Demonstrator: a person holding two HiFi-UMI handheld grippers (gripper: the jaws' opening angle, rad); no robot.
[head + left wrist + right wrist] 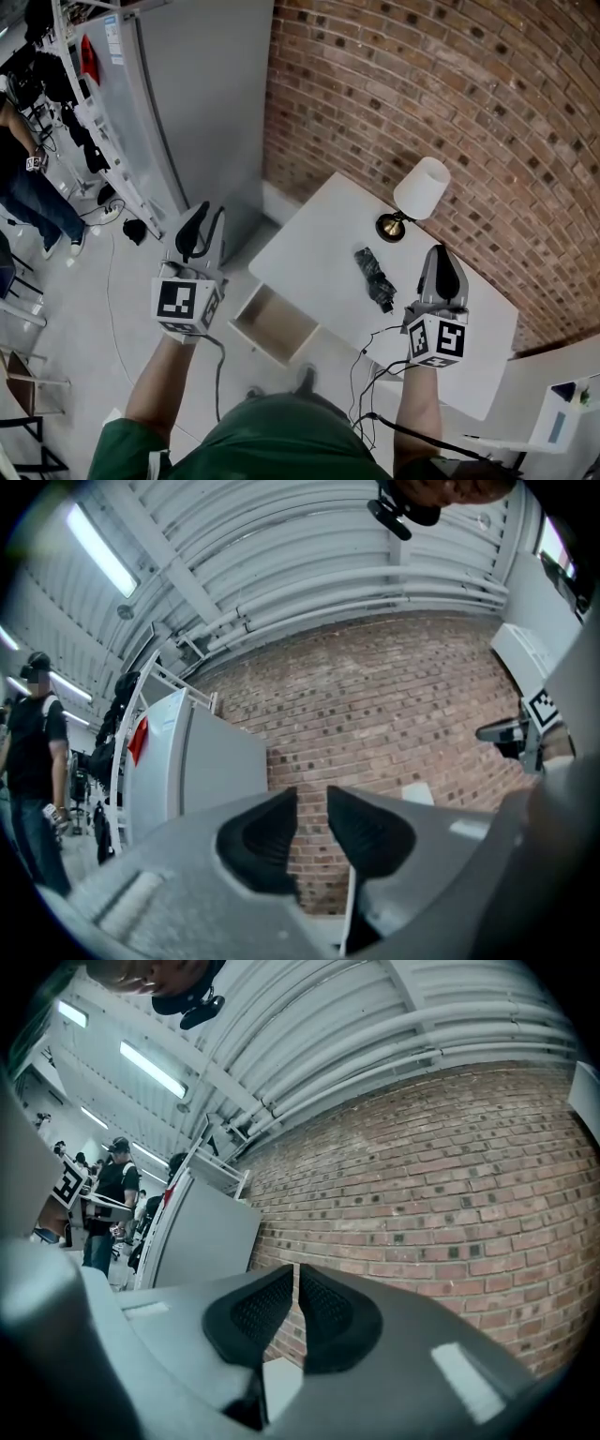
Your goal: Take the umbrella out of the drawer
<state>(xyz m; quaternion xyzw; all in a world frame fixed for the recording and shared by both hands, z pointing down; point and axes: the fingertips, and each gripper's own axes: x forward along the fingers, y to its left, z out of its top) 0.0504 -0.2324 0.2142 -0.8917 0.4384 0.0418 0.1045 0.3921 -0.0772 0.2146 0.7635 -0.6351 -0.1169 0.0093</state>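
Observation:
A folded dark umbrella lies on top of the white table, near a lamp. Below the table's front edge the drawer stands pulled out, and its inside looks bare. My left gripper is held up left of the table, away from the drawer. Its jaws stand slightly apart with nothing between them. My right gripper hovers over the table's right part, just right of the umbrella and not touching it. Its pads meet with only a thin slit between them, and it holds nothing.
A table lamp with a white shade stands at the table's back by the brick wall. A tall grey cabinet is left of the table. A person stands at the far left by clothes racks. Cables hang at the table's front.

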